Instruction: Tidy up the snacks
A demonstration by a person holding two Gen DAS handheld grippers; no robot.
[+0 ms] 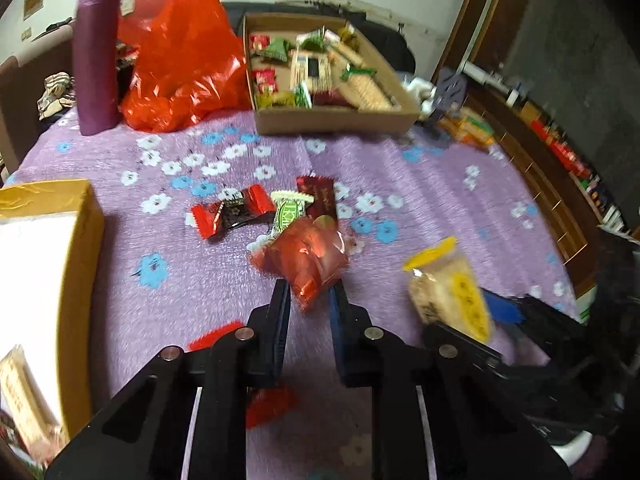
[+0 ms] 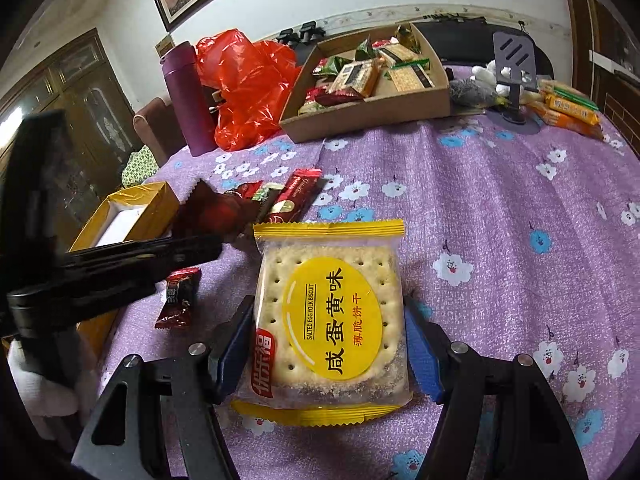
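Note:
My left gripper [image 1: 310, 288] is shut on a shiny red snack packet [image 1: 310, 258] and holds it above the purple flowered tablecloth [image 1: 420, 184]. My right gripper [image 2: 330, 340] is shut on a yellow salted egg yolk biscuit pack [image 2: 330, 316], also seen in the left wrist view [image 1: 450, 292]. On the cloth lie a red-black candy [image 1: 230, 212], a green-white candy [image 1: 290, 208] and a dark red bar [image 1: 320, 196]. A cardboard tray [image 1: 340, 122] with several snacks stands at the back; in the right wrist view it [image 2: 372, 114] is at top centre.
A yellow box [image 1: 52, 248] with a white inside stands at the left. A purple bottle [image 1: 96, 52] and a red plastic bag [image 1: 180, 48] stand at the back left. A phone stand [image 2: 514, 68] and orange biscuit packs [image 2: 568, 110] sit at the back right. A small dark red candy [image 2: 178, 298] lies near the left gripper.

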